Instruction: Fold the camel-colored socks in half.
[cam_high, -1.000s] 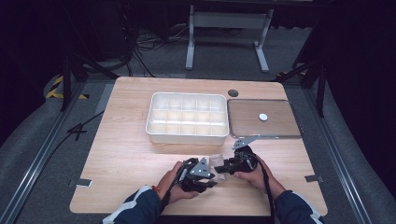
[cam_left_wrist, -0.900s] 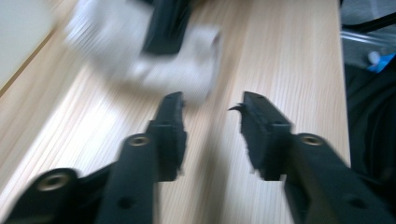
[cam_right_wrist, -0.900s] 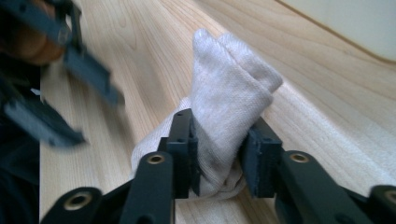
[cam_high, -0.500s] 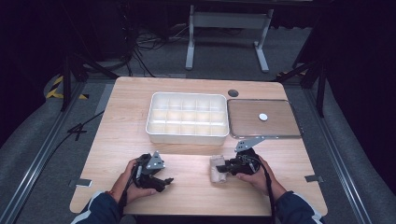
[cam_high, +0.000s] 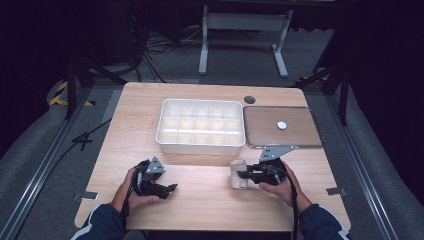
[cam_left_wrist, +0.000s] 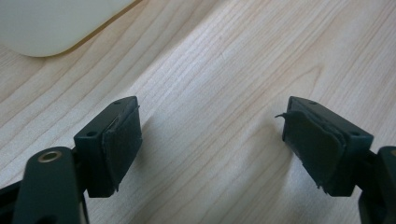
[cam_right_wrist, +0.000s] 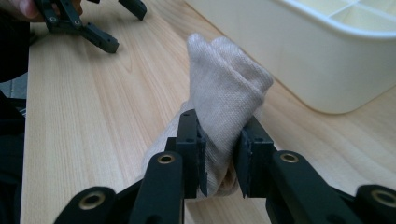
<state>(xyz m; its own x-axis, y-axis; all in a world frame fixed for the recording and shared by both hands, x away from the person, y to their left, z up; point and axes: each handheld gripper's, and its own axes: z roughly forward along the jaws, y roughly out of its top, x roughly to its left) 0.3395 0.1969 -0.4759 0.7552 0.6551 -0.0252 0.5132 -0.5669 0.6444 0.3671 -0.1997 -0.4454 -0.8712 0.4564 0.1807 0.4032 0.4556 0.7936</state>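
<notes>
We see the rolled sock pinched in our right tongs, just off the worktop near the white tray. Our left tongs, jaws just opened, hold nothing.

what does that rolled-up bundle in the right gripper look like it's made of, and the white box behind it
Bundle: soft knitted fabric, beige and matte; a fine weave shows and it bulges between the right gripper's fingers.
Box: probably plastic, off-white with a faint sheen; thin moulded walls, rounded rim and built-in dividers suggest it.
</notes>
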